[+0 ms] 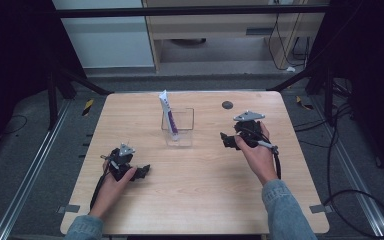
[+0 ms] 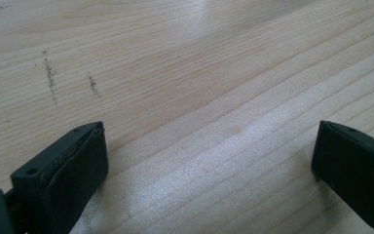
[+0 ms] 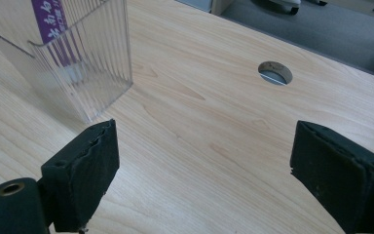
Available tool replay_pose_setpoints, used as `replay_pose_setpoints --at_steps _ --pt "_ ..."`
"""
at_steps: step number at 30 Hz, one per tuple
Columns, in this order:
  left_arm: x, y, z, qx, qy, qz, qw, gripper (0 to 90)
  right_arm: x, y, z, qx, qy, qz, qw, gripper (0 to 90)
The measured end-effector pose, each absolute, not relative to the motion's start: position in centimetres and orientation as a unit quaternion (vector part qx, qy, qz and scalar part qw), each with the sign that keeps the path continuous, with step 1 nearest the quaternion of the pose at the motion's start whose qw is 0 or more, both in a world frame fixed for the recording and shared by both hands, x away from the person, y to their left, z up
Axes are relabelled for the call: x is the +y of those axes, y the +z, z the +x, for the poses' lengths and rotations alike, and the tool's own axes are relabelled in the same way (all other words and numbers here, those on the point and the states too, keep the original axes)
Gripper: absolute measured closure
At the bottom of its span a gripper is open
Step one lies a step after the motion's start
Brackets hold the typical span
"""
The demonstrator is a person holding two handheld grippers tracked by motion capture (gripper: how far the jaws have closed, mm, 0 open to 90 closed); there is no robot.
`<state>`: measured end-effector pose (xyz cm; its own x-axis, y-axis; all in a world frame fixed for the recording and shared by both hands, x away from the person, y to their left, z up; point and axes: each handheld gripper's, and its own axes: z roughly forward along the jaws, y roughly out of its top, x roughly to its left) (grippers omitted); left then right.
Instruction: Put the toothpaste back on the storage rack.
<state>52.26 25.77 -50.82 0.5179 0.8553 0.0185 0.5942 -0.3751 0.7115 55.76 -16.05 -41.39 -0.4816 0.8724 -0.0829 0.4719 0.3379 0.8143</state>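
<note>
A clear ribbed plastic box [image 1: 178, 129] stands at the middle of the wooden table [image 1: 195, 200]. A white and purple tube [image 1: 168, 115] leans upright inside it, its top sticking out. In the right gripper view the box [image 3: 85, 73] and the tube's purple label [image 3: 48, 19] sit at the upper left. My right gripper [image 1: 228, 141] hovers to the right of the box, open, with nothing between its jaws [image 3: 202, 170]. My left gripper [image 1: 142, 172] rests low at the front left, open over bare wood [image 2: 209, 161].
A round cable hole [image 1: 227, 105] lies near the table's far edge, also seen from the right gripper [image 3: 274, 72]. Faint dark scuff marks [image 2: 51, 75] streak the wood ahead of the left gripper. Cables trail on the floor at the right [image 1: 350, 195].
</note>
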Motion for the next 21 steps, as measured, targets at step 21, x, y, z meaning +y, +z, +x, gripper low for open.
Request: replay_pose_setpoints --at_steps 21 --pt "25.8 -50.8 52.3 0.45 0.197 0.806 0.332 0.0 -19.0 -44.9 54.1 0.772 0.355 0.459 0.259 10.0"
